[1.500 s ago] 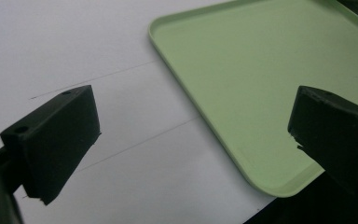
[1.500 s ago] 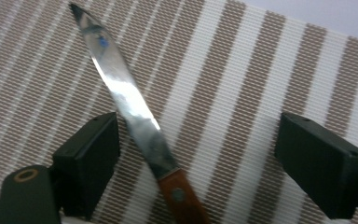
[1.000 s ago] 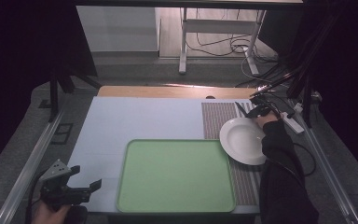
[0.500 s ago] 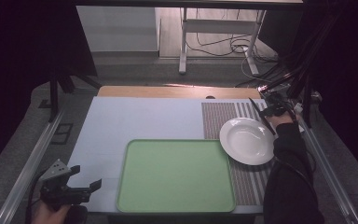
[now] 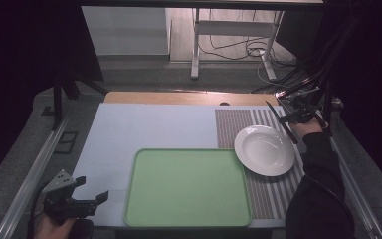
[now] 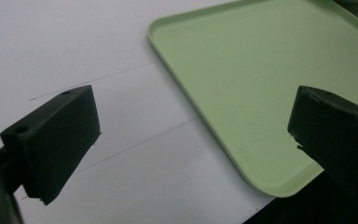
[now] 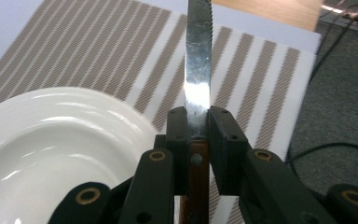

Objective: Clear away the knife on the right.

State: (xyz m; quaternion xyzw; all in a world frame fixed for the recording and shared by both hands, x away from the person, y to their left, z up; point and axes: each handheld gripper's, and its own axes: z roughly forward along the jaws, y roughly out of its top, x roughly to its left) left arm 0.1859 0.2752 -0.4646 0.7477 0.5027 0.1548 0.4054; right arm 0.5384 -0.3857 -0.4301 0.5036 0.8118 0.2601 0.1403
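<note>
A serrated steel knife [image 7: 198, 70] with a brown wooden handle is clamped in my right gripper [image 7: 198, 122], blade pointing away over the striped placemat [image 7: 121, 56]. In the high view that right gripper [image 5: 298, 112] is at the table's far right edge, just beyond the white plate [image 5: 264, 150], and the knife [image 5: 281, 123] shows as a dark thin line. My left gripper [image 5: 87, 201] hovers at the front left corner, open and holding nothing. Its wide-apart jaws frame the near left corner of the green tray [image 6: 261, 84].
The green tray [image 5: 186, 186] lies front centre on the white table cover [image 5: 149, 124], touching the placemat [image 5: 238, 124]. A metal rail [image 5: 35, 164] runs along the left side. Cables and a desk leg [image 5: 195, 50] lie on the floor beyond the table.
My right gripper with the knife has moved away from the plate toward the far right edge of the table. The left gripper has stayed in place.
</note>
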